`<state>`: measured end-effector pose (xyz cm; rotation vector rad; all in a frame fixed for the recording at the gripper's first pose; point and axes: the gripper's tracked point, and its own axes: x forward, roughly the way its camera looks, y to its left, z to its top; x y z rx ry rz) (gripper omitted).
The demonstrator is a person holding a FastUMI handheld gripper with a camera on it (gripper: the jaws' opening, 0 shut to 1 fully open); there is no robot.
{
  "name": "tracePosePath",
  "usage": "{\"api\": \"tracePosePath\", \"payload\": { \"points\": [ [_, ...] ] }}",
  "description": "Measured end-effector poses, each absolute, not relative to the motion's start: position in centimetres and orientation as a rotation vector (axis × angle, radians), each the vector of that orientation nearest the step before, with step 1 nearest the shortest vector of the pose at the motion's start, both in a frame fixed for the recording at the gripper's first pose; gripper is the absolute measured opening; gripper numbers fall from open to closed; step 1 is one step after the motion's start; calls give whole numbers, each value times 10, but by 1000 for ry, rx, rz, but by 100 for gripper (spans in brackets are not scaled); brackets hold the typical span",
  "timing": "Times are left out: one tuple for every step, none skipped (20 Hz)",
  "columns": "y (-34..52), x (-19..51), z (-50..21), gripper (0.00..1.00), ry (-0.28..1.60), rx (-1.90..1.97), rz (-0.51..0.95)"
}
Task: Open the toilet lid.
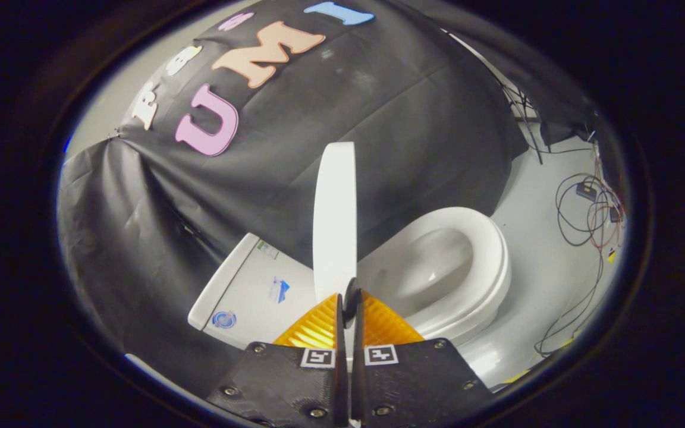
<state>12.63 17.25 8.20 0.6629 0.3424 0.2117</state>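
The white toilet lid point(335, 220) stands raised, close to upright, and I see it edge-on just ahead of my fingertips. To its right lie the seat ring point(485, 267) and the open bowl point(431, 267). Left of the lid is the white tank top point(247, 291) with stickers on it. My gripper point(349, 295) is shut, its fingers nearly touching each other, right at the lid's near edge. A small dark part shows between the tips. I cannot tell whether the tips touch the lid.
Black cloth wall point(158, 238) hangs behind and left of the toilet. The pale floor point(550, 285) lies to the right, with loose cables point(586, 220) and small boxes near the far right wall.
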Motion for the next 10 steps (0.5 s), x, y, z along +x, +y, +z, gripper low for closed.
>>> {"api": "tracePosePath", "payload": {
  "points": [
    [175,126,84,4,343,645,208],
    [177,126,86,4,345,623,205],
    [179,125,88,4,345,603,201],
    [182,125,91,4,345,580,200],
    [185,125,93,4,345,558,199],
    [187,125,95,4,343,534,197],
    [188,124,96,4,341,511,196],
    [189,124,98,4,337,493,194],
    [191,124,99,4,336,482,193],
    [191,125,101,3,335,474,192]
  ]
}}
